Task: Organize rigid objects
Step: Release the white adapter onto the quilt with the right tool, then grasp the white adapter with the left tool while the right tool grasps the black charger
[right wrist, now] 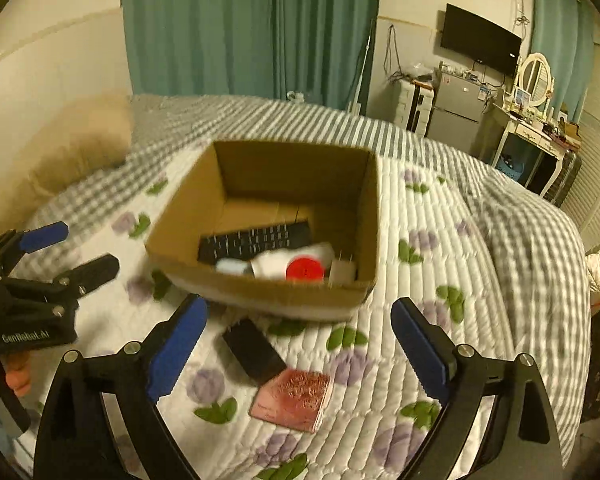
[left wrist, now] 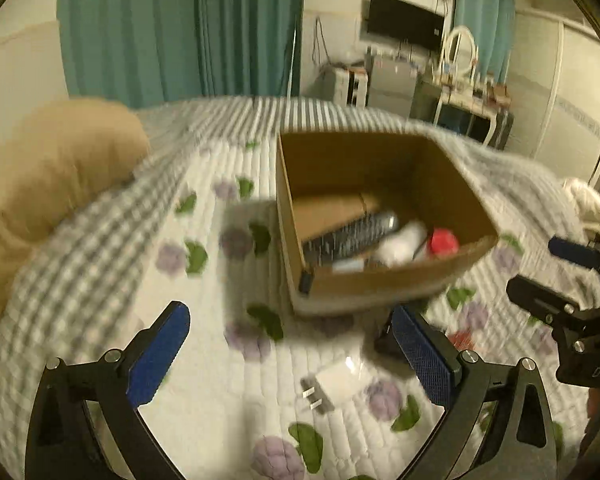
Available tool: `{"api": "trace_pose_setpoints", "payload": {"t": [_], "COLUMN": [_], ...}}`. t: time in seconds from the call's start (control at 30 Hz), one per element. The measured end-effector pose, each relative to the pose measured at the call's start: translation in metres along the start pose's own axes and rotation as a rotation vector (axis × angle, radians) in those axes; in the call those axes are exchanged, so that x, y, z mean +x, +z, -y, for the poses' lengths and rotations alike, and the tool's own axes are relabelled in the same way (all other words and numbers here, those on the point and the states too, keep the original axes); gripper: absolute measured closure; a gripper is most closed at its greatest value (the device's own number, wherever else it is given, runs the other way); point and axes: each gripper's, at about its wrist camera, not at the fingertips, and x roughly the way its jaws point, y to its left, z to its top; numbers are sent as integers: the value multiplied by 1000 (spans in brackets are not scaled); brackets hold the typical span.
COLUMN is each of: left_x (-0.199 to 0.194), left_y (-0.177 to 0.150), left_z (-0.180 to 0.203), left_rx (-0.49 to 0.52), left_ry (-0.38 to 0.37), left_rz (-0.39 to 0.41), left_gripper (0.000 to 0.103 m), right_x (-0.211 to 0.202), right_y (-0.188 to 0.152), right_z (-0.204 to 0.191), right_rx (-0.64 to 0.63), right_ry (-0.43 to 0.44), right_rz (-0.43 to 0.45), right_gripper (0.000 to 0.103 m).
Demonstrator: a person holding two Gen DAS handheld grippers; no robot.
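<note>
On a floral quilt (right wrist: 420, 216), the left gripper (left wrist: 288, 360) gapes wide and empty above a white plug (left wrist: 328, 390). Just beyond, a box (right wrist: 260, 292) holds a remote (right wrist: 256, 240) and what may be a red-capped bottle (right wrist: 300, 266). The right gripper (right wrist: 300, 354), also wide and empty, hovers near a black charger (right wrist: 254, 352) and pink case (right wrist: 294, 400).

One cardboard box (right wrist: 220, 184) stands on the quilt (right wrist: 440, 280), and it holds five things: one black remote control (right wrist: 256, 242), one white bottle (right wrist: 284, 262) with one red cap (right wrist: 305, 269), one small pale blue item (right wrist: 232, 267) and one white plug adapter (right wrist: 343, 270). Three things lie loose on the quilt by the box's near wall: one black charger block (right wrist: 254, 350), one pink patterned box (right wrist: 292, 398), and one white plug adapter (left wrist: 330, 384).
</note>
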Motion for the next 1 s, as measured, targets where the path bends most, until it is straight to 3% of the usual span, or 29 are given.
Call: {"api": "trace_pose_setpoints", "payload": {"t": [0.13, 0.3, 0.47, 0.5, 0.67, 1.0], "left_x": [33, 56, 75, 78, 70, 41], "left_y": [-27, -49, -60, -62, -61, -48], "left_z": [18, 37, 46, 45, 37, 8], "left_rx": [60, 144, 178, 181, 144, 6], "left_ry": [9, -18, -54, -41, -75, -2], "left_rz": [-74, -143, -212, -220, -190, -86], "left_gripper": [0, 4, 33, 34, 37, 37], "right_x": [27, 45, 50, 51, 57, 88], "right_y": [-21, -38, -41, -41, -43, -36], "right_z": [3, 11, 5, 4, 0, -18], "right_rx": [-4, 43, 22, 23, 12, -38], "right_ry": [-15, 28, 21, 22, 18, 80], "right_rz": [-51, -109, -122, -128, -153, -226], "right_gripper": [9, 9, 9, 9, 9, 9]}}
